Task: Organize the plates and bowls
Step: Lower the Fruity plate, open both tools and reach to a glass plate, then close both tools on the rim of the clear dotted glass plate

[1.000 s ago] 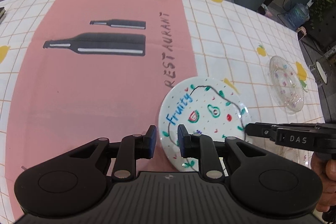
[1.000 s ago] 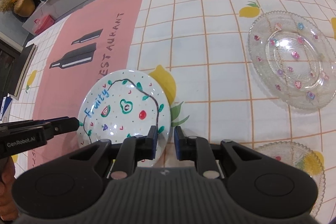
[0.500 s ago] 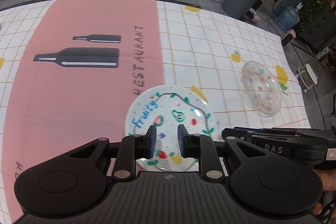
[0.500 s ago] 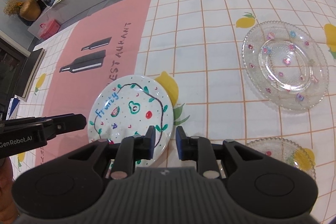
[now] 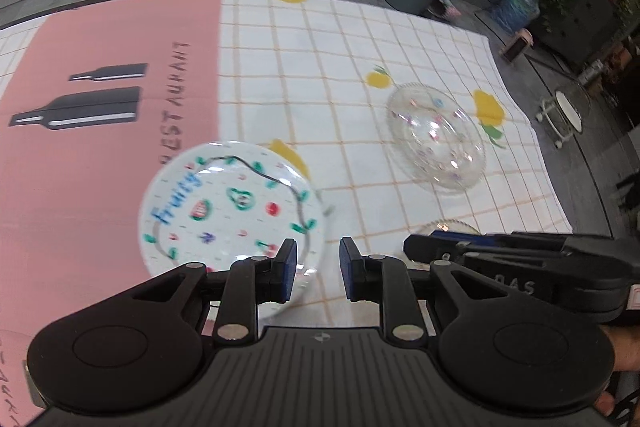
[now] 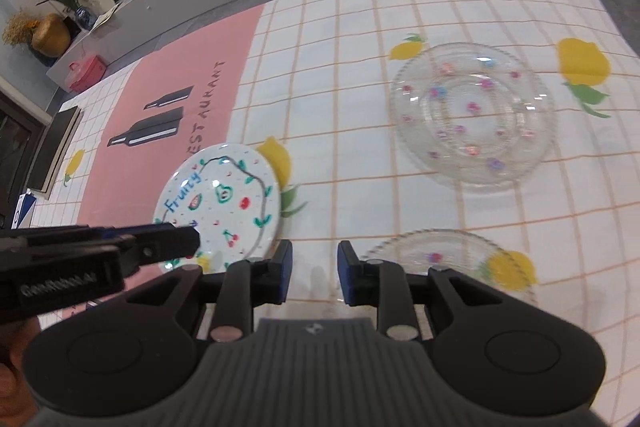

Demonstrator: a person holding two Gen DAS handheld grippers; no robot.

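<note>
Both grippers hang empty above the cloth, nothing pinched in either one.

Left gripper (image 5: 318, 269) has its jaws parted a little with only tablecloth (image 5: 320, 67) showing between them; right gripper (image 6: 314, 273) is easing its jaws wider, nothing between those either. I'm looking down on the white Fruity plate (image 6: 218, 205), which sits flat where the pink panel meets the checked part, so I judge it is already set down. Well off to its right lies the big glass plate (image 6: 474, 117), and nearer me a second glass dish (image 6: 448, 255) pokes out past my right fingers. All three lie apart, unstacked, so I reckon the gathering is barely begun. Glass rims look slippery; I'd go for an edge grip.
</note>
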